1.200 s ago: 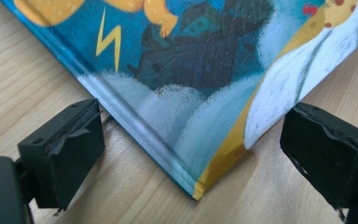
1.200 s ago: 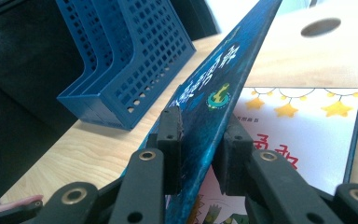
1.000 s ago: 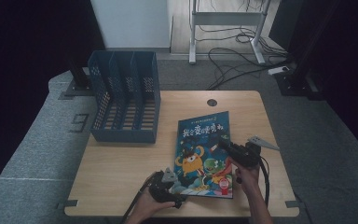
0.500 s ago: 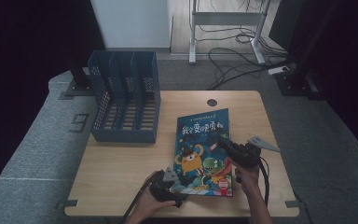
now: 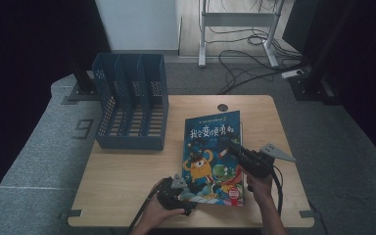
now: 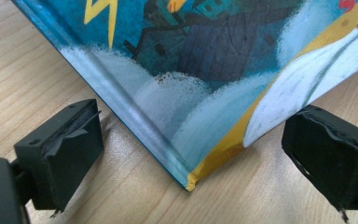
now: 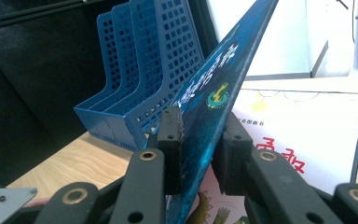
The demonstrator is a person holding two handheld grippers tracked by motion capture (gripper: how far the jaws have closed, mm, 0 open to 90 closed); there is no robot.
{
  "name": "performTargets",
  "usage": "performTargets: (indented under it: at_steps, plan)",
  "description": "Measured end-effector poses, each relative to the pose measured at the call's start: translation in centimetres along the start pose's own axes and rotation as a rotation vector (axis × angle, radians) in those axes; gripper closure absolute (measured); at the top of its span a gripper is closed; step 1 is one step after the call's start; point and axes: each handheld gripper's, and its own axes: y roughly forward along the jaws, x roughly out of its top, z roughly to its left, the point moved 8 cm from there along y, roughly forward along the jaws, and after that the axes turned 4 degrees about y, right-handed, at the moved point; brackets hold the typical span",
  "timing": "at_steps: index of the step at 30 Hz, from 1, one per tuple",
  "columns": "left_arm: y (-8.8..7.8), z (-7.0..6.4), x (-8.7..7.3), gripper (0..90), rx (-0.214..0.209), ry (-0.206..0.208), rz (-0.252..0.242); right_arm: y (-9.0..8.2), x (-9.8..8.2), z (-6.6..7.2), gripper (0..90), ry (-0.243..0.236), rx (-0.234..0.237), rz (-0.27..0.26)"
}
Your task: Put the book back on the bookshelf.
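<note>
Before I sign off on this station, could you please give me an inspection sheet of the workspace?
Surface: wooden table, small round port near its far edge.
Job's things: picture book, front cover lifted off a page beneath; blue file rack at the table's far left.
Clutter: nothing seen.
Grippers: right gripper shut on the cover's edge; left gripper open, jaws either side of the book's near corner.
Cables: one trails from each gripper.
Surroundings: grey floor, floor cables, metal stand legs.

Wooden table (image 5: 122, 171) bearing file rack (image 5: 132, 107) at rear left and book (image 5: 214, 154) at right front, well apart. Second book (image 7: 303, 135) beneath raised cover. Left gripper (image 5: 178, 193) at near-left corner, right gripper (image 5: 240, 152) on right edge.
</note>
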Motion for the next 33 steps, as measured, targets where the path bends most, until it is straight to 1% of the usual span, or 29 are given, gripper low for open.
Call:
performTargets:
  at_steps: [2,6,10,17,19,25,28,33]
  plan:
    - [0.0,0.1,0.1,5.0,0.002,-0.003,0.002,-0.1,0.1,0.2,73.7,-0.009,0.007,-0.006]
    - [0.1,0.5,0.2,5.0,0.007,-0.008,0.006,-0.1,0.6,0.8,74.0,-0.030,0.019,-0.035]
    - [0.1,0.6,0.2,5.0,0.013,-0.006,0.010,-0.2,0.7,1.3,74.3,-0.053,0.025,-0.042]
    - [0.1,0.8,0.3,4.7,0.019,-0.010,0.020,-0.3,0.8,1.3,74.7,-0.055,0.027,-0.051]
    - [0.1,1.0,0.3,4.7,0.019,-0.010,0.024,-0.3,0.9,1.5,74.8,-0.061,0.029,-0.056]
    - [0.3,1.6,0.6,4.6,0.042,-0.020,0.029,-0.4,1.3,2.3,76.1,-0.088,0.045,-0.084]
    - [0.3,1.7,0.6,4.7,0.048,-0.019,0.027,-0.6,1.4,2.7,76.8,-0.106,0.053,-0.086]
    - [0.3,1.6,0.5,5.4,0.054,-0.021,0.018,-0.6,1.4,2.6,76.9,-0.106,0.053,-0.085]
